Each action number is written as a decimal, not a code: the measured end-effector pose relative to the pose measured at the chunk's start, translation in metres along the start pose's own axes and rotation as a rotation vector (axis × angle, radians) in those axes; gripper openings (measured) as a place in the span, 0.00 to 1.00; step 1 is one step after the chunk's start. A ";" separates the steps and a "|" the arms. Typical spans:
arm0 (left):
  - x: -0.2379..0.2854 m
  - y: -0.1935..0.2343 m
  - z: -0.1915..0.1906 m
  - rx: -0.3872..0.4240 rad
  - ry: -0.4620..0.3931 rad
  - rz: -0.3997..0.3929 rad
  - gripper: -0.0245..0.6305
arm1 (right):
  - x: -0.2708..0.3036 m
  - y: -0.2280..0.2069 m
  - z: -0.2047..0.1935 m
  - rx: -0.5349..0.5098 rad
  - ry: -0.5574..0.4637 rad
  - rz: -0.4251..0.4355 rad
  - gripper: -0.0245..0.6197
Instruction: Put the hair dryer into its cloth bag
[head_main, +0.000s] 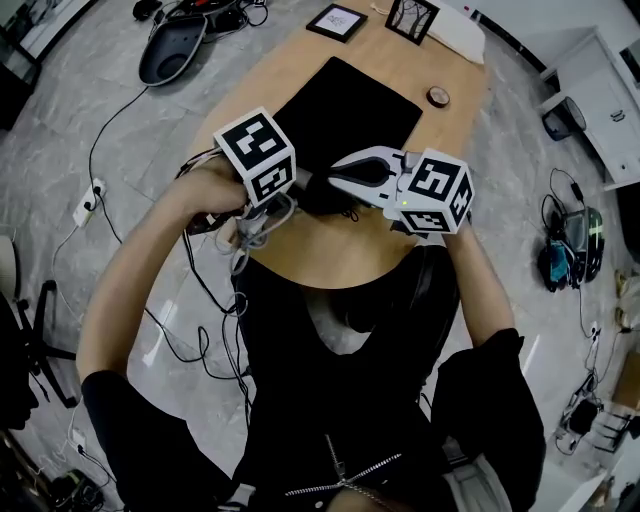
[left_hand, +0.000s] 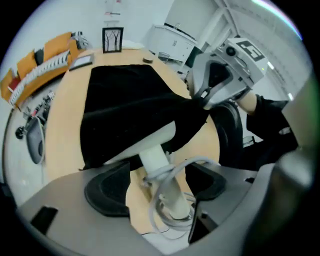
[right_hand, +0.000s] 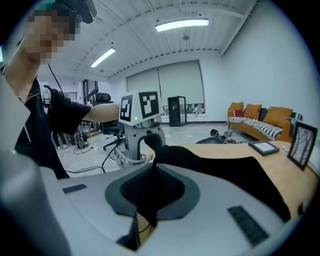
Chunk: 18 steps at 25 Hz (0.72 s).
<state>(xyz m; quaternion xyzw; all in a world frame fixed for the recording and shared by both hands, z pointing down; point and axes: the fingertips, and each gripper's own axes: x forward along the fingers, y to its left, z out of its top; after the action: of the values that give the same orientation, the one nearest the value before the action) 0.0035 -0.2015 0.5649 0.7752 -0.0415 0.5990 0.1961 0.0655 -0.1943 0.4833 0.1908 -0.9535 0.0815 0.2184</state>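
The black cloth bag (head_main: 345, 110) lies flat on the wooden table (head_main: 455, 75). My right gripper (head_main: 336, 180) is shut on the bag's near edge, and the fabric (right_hand: 150, 197) is pinched between its pads. The white hair dryer's handle (left_hand: 159, 165), wrapped in its white cable (head_main: 255, 225), stands between the jaws of my left gripper (left_hand: 160, 189), which points steeply down. Both pads stand clear of the handle. The dryer's head (left_hand: 150, 144) sits at the bag's mouth (left_hand: 190, 107), partly under the cloth. In the right gripper view the left gripper (right_hand: 142, 140) hangs just behind the raised edge.
Two picture frames (head_main: 337, 21) (head_main: 411, 18), a white object (head_main: 455, 35) and a small round thing (head_main: 438, 96) are at the table's far end. A chair base (head_main: 172, 48) and cables (head_main: 110, 130) lie on the floor to the left.
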 end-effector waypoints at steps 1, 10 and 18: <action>-0.004 0.005 0.001 0.017 0.007 0.057 0.56 | 0.001 0.000 0.000 0.001 -0.001 0.003 0.08; -0.016 -0.002 -0.040 0.023 -0.080 0.094 0.56 | -0.003 0.000 0.001 -0.010 -0.015 -0.021 0.08; -0.101 -0.004 -0.076 -0.039 -0.550 0.138 0.56 | -0.005 -0.001 -0.003 -0.005 -0.016 -0.015 0.08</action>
<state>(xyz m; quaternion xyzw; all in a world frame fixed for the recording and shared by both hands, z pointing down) -0.0924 -0.1880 0.4837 0.9000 -0.1570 0.3774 0.1511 0.0712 -0.1924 0.4836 0.1983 -0.9539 0.0761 0.2118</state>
